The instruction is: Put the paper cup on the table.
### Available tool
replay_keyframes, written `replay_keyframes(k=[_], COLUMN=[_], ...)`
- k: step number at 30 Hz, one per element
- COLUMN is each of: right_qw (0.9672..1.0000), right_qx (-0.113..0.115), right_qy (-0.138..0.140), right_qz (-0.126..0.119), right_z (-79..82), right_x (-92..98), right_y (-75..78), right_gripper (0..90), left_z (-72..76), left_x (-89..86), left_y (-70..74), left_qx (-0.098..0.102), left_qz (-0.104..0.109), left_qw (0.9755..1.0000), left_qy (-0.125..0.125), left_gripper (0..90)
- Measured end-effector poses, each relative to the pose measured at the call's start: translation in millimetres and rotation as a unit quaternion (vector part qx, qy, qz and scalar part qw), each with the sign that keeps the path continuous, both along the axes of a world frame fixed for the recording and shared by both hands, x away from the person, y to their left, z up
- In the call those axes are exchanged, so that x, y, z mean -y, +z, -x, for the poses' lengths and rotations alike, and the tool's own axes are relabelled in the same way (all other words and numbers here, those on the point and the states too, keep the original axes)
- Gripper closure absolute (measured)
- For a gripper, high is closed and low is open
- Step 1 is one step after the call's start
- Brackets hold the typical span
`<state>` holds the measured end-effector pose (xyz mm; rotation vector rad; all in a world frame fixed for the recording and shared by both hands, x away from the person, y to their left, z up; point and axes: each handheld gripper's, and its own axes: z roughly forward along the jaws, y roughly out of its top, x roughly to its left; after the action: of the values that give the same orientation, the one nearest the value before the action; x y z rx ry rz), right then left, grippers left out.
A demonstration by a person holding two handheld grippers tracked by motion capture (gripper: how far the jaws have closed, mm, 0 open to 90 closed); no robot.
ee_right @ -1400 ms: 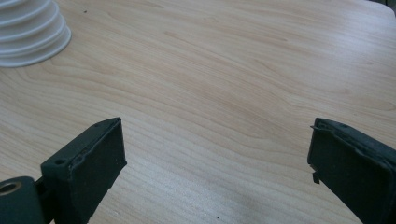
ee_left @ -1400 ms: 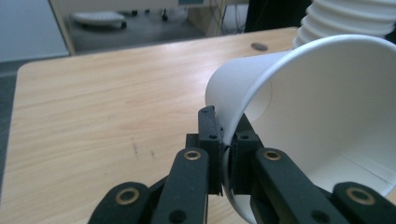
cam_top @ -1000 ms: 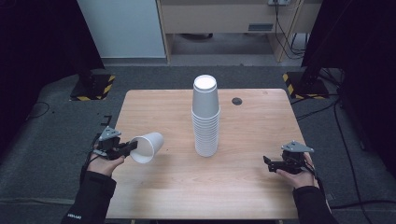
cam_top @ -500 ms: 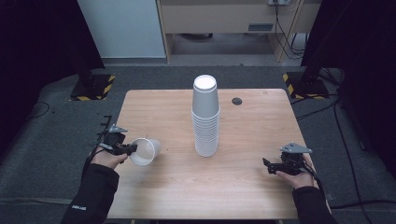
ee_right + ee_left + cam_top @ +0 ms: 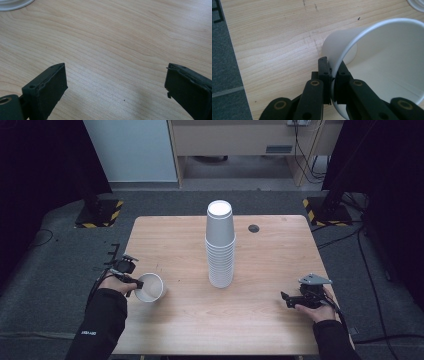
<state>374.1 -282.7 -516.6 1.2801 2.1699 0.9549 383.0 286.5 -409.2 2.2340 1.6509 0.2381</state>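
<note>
smooth white paper cup rim pinched by left claw; right claw apart.

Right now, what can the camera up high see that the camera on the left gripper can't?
The high view alone takes in the tall stack of cups, the right gripper with its jaws open, and the small dark disc on the table.

The left gripper view alone reveals the grip up close: one jaw inside the rim, one outside.

Both show the left gripper shut on the single white cup over the wooden table.
</note>
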Motion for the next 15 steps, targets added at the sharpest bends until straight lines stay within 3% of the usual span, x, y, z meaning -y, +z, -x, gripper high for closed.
replay_keyframes(k=[8, 12, 15], right_qw=[1.0, 0.9999, 0.9999], right_qx=[-0.008, -0.011, -0.012], right_qy=[0.002, 0.002, 0.003], right_qz=[0.001, 0.001, 0.003], right_z=[-0.4, -0.9, -0.8], right_x=[-0.1, 0.3, 0.5], right_y=[-2.4, -3.4, -3.8], right_gripper=[4.4, 4.4, 4.4], left_z=[-8.9, -13.1, -16.8], left_x=[3.2, 5.3, 7.7], left_y=[-7.1, -6.6, -8.1], left_qx=[-0.048, -0.054, -0.041], left_qz=[-0.004, -0.005, 0.005], left_qw=[0.9988, 0.9984, 0.999], left_qy=[0.006, 0.013, 0.017], left_gripper=[85.6, 85.4, 82.5])
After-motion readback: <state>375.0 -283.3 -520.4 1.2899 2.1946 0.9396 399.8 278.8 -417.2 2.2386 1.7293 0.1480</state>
